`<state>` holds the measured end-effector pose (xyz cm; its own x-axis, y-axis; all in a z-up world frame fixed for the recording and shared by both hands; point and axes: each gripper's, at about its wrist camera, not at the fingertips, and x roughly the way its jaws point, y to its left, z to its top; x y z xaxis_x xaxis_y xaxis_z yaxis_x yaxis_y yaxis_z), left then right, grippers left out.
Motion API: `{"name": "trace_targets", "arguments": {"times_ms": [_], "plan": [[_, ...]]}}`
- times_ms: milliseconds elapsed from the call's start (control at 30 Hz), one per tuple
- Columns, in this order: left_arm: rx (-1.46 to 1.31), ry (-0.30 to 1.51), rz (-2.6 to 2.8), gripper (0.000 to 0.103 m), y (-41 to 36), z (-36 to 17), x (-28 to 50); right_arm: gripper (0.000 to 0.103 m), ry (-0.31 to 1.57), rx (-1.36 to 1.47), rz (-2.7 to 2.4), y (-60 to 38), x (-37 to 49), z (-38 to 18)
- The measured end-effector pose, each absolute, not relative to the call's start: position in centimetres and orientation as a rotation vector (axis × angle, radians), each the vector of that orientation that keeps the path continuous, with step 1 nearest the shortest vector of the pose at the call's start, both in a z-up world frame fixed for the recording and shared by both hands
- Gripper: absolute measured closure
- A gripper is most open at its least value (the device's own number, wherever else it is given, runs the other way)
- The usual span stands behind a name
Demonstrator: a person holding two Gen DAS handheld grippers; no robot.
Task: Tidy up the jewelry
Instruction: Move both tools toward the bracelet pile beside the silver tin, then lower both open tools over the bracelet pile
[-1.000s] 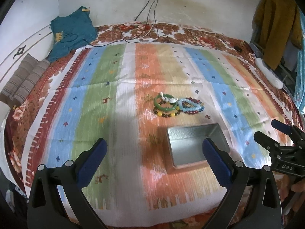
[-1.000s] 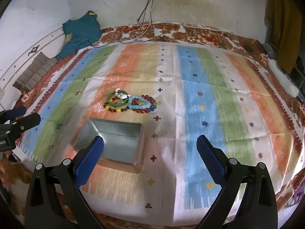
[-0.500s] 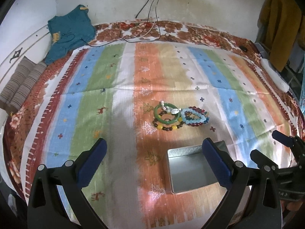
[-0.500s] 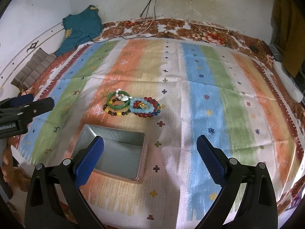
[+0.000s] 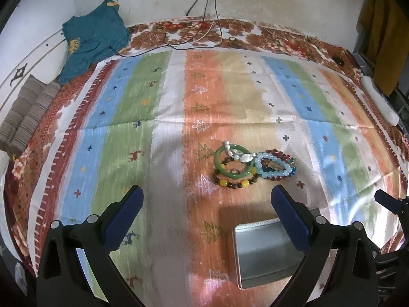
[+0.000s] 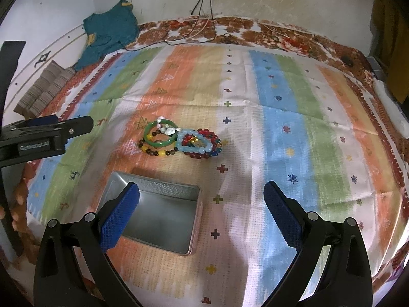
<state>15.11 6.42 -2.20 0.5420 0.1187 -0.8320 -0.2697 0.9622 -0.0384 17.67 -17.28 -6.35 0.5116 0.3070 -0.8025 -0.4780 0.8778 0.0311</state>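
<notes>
0 bracelets sit in the rectangular silver metal tin (frame bottom); colourful beaded bracelet pile untouched mid-frame, both grippers spread, empty.

A striped blanket covers the bed; behind it a stained white wall, cables hanging down.

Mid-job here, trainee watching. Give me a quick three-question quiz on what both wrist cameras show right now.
1. True or false: the metal tin already holds a bracelet.
2. Which piece lies on top of the brown-and-yellow bead bracelet?
A. green bangle
B. wristwatch
C. silver chain
3. Fill in: the jaws of the left gripper and the right gripper are both ____.

Key: 1 false; 2 A; 3 open.
</notes>
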Motion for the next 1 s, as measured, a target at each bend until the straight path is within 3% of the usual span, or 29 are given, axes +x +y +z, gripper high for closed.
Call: {"name": "trace_targets", "arguments": {"times_ms": [1000], "plan": [[-0.199,1.063,0.25,0.006,9.6,-7.0,22.8,0.004,1.04,-0.182,0.409,-14.7,23.1,-9.0]]}}
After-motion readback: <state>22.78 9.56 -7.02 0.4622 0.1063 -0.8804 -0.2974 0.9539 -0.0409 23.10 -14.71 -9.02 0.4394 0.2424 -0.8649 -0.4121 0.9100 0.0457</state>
